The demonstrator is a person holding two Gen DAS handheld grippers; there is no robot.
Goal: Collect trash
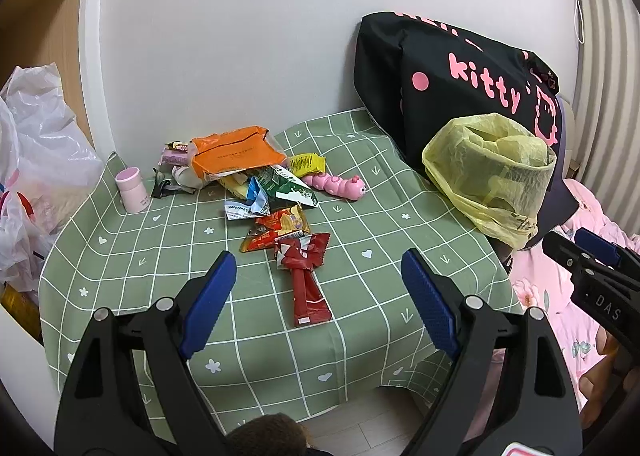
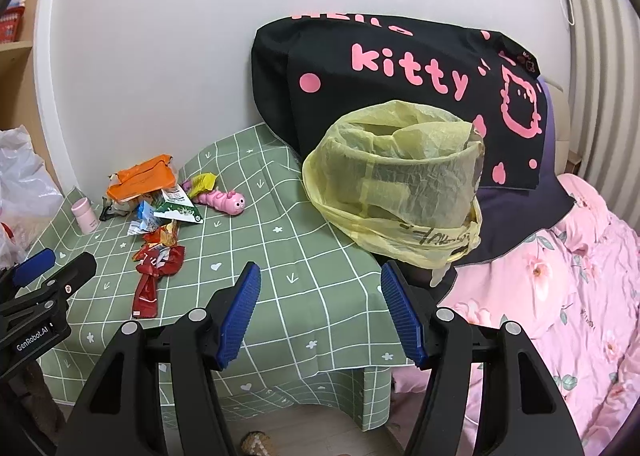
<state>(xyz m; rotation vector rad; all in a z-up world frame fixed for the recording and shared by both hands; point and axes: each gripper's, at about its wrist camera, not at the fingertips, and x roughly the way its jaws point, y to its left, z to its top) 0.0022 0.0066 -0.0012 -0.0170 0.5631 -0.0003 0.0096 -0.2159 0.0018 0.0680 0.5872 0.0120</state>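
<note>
Several snack wrappers lie in a pile on the green checked tablecloth (image 1: 132,252): an orange bag (image 1: 234,153), a green carton (image 1: 290,187), a yellow wrapper (image 1: 306,163), and nearest me a long red wrapper (image 1: 306,280). A bin lined with a yellow bag (image 1: 490,171) (image 2: 400,179) stands at the table's right edge, mouth tilted toward me. My left gripper (image 1: 318,272) is open, hovering just before the red wrapper. My right gripper (image 2: 320,288) is open over the table's front right, below the bin. The pile (image 2: 156,207) appears far left in the right wrist view.
A pink caterpillar toy (image 1: 340,185) and a small pink jar (image 1: 132,191) sit beside the pile. A black Hello Kitty bag (image 1: 460,83) leans on the wall behind the bin. White plastic bags (image 1: 36,159) crowd the left; pink floral bedding (image 2: 560,276) lies right.
</note>
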